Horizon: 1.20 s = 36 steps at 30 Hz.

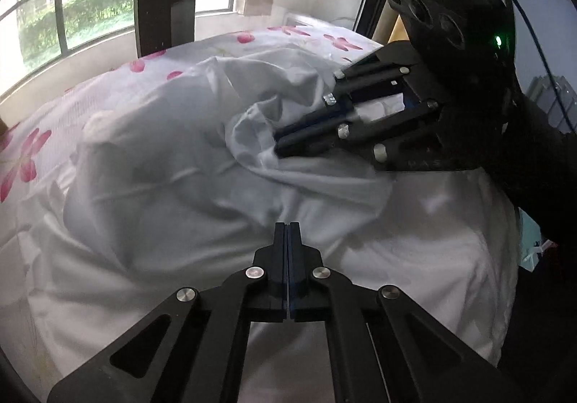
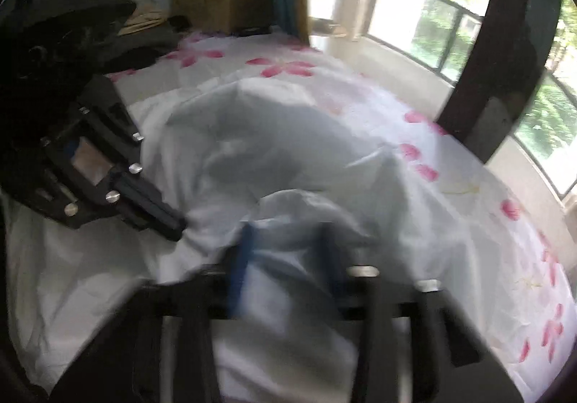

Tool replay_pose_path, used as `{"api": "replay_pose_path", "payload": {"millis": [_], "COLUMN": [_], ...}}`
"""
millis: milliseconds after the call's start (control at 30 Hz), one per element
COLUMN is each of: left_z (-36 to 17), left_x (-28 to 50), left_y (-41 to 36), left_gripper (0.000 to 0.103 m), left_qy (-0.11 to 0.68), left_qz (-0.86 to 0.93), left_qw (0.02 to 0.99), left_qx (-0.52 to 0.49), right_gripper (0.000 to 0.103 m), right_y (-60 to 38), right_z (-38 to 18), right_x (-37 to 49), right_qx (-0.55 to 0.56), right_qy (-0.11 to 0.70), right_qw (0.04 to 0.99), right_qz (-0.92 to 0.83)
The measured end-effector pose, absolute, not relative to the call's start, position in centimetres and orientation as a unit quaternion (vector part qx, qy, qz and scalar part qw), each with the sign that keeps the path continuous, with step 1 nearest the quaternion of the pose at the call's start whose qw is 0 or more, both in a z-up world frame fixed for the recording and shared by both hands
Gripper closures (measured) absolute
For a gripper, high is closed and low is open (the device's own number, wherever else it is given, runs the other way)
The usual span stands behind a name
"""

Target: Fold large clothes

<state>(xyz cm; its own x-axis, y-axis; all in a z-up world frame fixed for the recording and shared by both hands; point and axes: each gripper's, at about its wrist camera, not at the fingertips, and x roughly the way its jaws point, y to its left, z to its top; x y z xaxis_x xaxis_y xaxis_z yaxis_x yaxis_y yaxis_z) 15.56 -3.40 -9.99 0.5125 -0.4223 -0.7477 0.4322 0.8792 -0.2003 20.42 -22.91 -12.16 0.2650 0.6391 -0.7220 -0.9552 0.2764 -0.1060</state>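
Landmark: the bed (image 1: 202, 53), spread with a white sheet printed with pink flowers; every place below is given against it.
Garment: a large white garment (image 1: 173, 165) lies rumpled on the near half of the bed, with the flowered sheet bare behind it toward the window.
Left hand-held gripper (image 1: 287, 226): fully closed, fingers meeting tip to tip, at the bed's near edge. The tips rest on or just over the cloth; no fold shows between them, so it seems to hold nothing, though a thin layer cannot be ruled out.
Right hand-held gripper (image 1: 279, 145): in the left wrist view its fingers reach in from the right, tips buried in a raised ridge of cloth. Its own view is blurred, and a bunch of white fabric (image 2: 288, 222) stands up between the blue pads (image 2: 245, 251). I judge it clamped on that bunch.
Garment relative to the grippers: the bulk spreads ahead of both toward the far side of the bed; the held ridge sits right of and beyond the left tips.
Step in hand: securing two grip points before a fold, by my reading.
Doing it well: reopen the left, catch an edge level with the right's hold, then lift both together, keeping the cloth taut and clear of the sheet.
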Motion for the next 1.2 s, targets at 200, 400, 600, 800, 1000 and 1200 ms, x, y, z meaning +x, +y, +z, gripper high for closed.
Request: {"api": "replay_pose_path", "payload": {"millis": [200, 400, 600, 800, 1000, 1200], "left_z": [-7.7, -7.0, -7.0, -5.4, -7.3, -9.5], "left_x": [14.8, 16.1, 18.1, 19.5, 21.3, 20.7], "left_y": [-1.5, 0.6, 0.2, 0.3, 0.4, -0.3], "left_gripper": [0.100, 0.052, 0.052, 0.052, 0.051, 0.051], "left_qy": [0.403, 0.389, 0.395, 0.378, 0.403, 0.427], "left_qz": [-0.208, -0.149, -0.148, -0.146, -0.134, -0.132], "left_qw": [0.891, 0.909, 0.906, 0.914, 0.905, 0.894], "left_qx": [-0.013, -0.019, -0.015, -0.004, -0.008, -0.007], "right_gripper": [0.103, 0.103, 0.101, 0.084, 0.071, 0.072], "right_y": [-24.5, -26.2, -26.6, -27.9, -28.6, -26.7], "right_z": [-12.1, -12.8, -12.5, -9.5, -8.0, -11.5], "right_x": [17.7, 16.6, 16.7, 18.6, 24.1, 25.9], "right_qx": [-0.305, -0.329, -0.335, -0.308, -0.229, -0.247], "right_qy": [0.287, 0.302, 0.311, 0.287, 0.268, 0.307], "right_qw": [0.704, 0.681, 0.682, 0.714, 0.808, 0.804], "right_qz": [0.574, 0.580, 0.571, 0.560, 0.471, 0.445]}}
